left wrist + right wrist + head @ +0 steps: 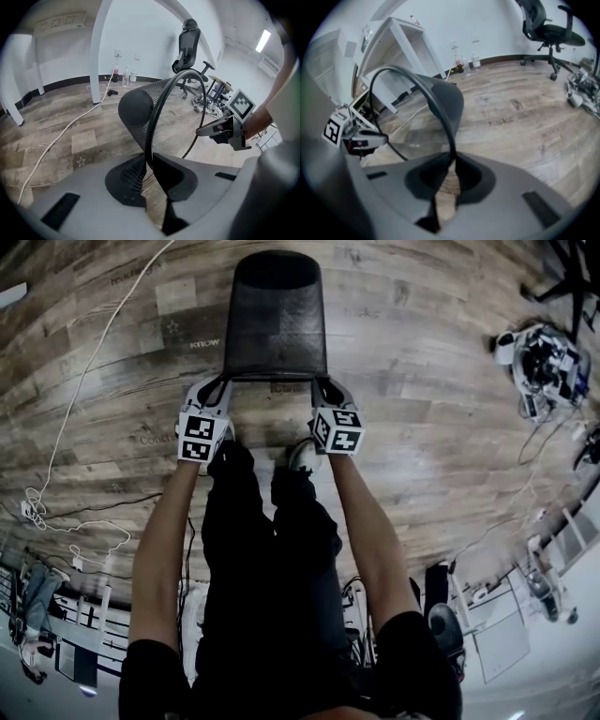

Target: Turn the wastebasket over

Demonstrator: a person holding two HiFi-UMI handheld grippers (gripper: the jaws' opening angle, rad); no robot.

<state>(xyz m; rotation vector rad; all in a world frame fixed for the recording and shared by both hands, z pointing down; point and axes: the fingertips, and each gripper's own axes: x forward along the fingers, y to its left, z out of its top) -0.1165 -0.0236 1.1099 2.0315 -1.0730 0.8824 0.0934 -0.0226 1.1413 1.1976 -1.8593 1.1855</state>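
A black mesh wastebasket [275, 315] hangs tilted over the wooden floor, its closed base pointing away from me and its wire rim [272, 378] toward me. My left gripper [221, 382] is shut on the rim's left end and my right gripper [322, 384] on its right end. In the left gripper view the rim [154, 117] runs down into the jaws of the left gripper [149, 161], with the mesh wall [176, 126] beyond and the right gripper [225, 131] across from it. The right gripper view shows its gripper [451, 164] pinching the rim [440, 117].
A white cable [84, 381] snakes over the floor at the left. Loose gear and wires [544, 362] lie at the right. An office chair [187, 47] and bottles [124, 75] stand by the wall. A white table [401, 37] stands behind. My shoes [300, 456] are under the basket.
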